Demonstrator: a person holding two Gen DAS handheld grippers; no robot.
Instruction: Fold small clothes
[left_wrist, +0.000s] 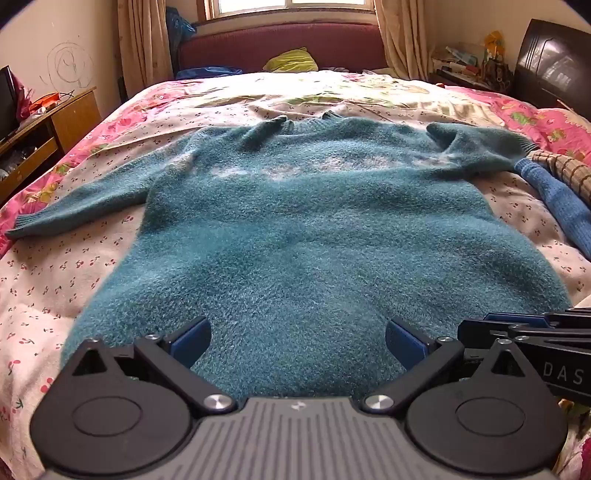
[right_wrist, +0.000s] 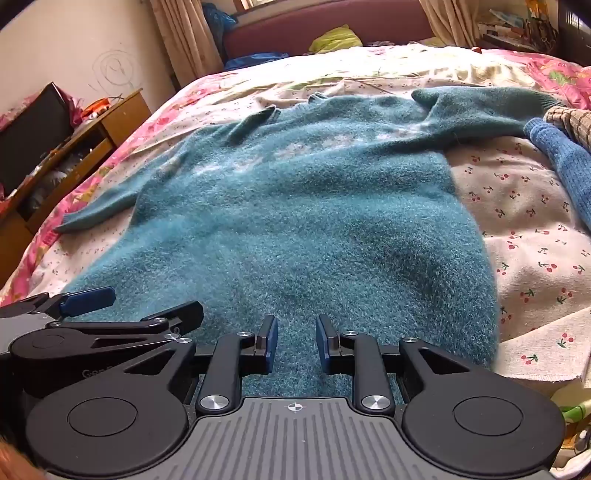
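Black hand-held gripper, blue pads, grey ribbed base, silver screws

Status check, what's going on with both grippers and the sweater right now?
Left gripper wide open, right gripper partly open, both empty at the hem. Teal sweater flat on the bed, sleeves spread, unfolded. Blue knit lies beside its right sleeve.

Both wrist views look low, close, headboardward, sharing the sweater.

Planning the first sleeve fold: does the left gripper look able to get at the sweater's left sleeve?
Probably yes. The left gripper is open over the hem, and the left sleeve lies flat on the bedspread with nothing on it or between.
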